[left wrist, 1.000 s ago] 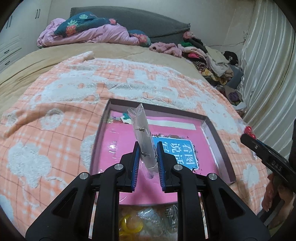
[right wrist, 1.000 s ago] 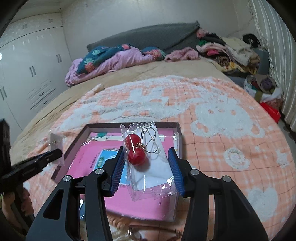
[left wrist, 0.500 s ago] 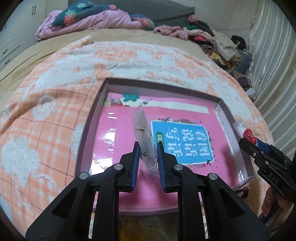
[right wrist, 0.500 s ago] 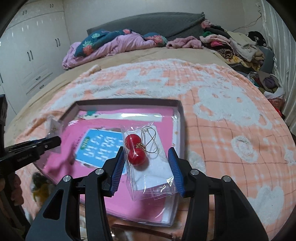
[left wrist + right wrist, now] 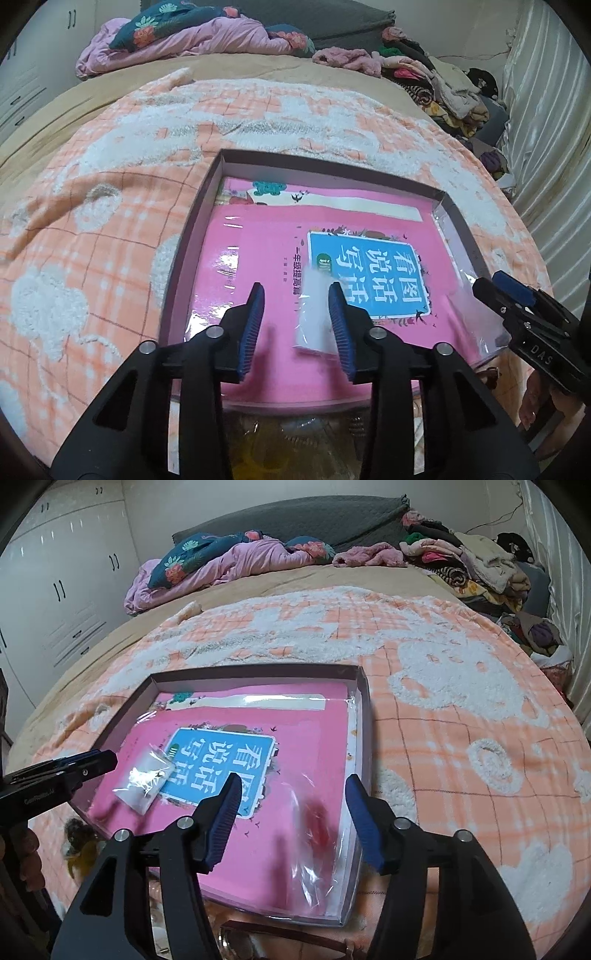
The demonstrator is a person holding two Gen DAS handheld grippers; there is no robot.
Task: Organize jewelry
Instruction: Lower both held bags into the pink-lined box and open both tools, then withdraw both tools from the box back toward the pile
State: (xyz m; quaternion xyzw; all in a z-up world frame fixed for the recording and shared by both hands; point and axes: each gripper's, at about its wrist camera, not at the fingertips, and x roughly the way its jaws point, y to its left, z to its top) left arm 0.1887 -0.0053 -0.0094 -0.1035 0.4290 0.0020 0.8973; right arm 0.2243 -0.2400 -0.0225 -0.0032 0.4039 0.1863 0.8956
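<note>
A shallow box (image 5: 192, 236) (image 5: 364, 716) holding a pink book lies on the orange blanket. My left gripper (image 5: 296, 295) is open above the box; a small clear bag of stud earrings (image 5: 314, 317) (image 5: 144, 782) lies loose on the book, blurred, by the right finger. My right gripper (image 5: 293, 790) is open over the box's right side; the clear bag with red ball earrings (image 5: 319, 830) is a red blur on the book between its fingers. Each gripper shows at the edge of the other's view: the right one (image 5: 517, 299), the left one (image 5: 85, 762).
More bagged jewelry, some of it yellow, lies on the blanket in front of the box (image 5: 288, 439) (image 5: 79, 845). Eyeglasses (image 5: 295, 941) lie below the box's near edge. Clothes are piled at the bed's far end and right (image 5: 461, 565). A curtain (image 5: 550, 147) hangs at the right.
Both grippers have opened and let go of their bags. The stud bag and the red earring bag have dropped onto the pink book in the box.
</note>
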